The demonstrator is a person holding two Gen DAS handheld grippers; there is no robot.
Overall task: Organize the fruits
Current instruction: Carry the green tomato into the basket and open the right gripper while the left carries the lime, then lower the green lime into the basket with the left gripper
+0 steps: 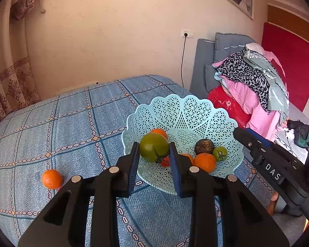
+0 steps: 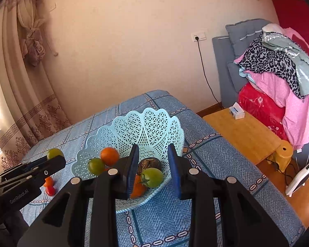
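1. Left gripper (image 1: 153, 156) clamps a green tomato (image 1: 153, 147) above the basket (image 1: 181, 111), poised for release.
2. Right gripper (image 2: 153, 170) hovers spread and empty over the basket's fruit.
3. One orange (image 1: 52, 179) lies on the bedspread (image 1: 72, 123).

White letters "DAS" are printed on the black body of the right gripper (image 1: 242, 136), as seen from the left wrist view. "GenRobot.AI" is printed in pale lettering on the black body of the left gripper (image 2: 51, 160), as seen from the right wrist view. No other legible text is found.
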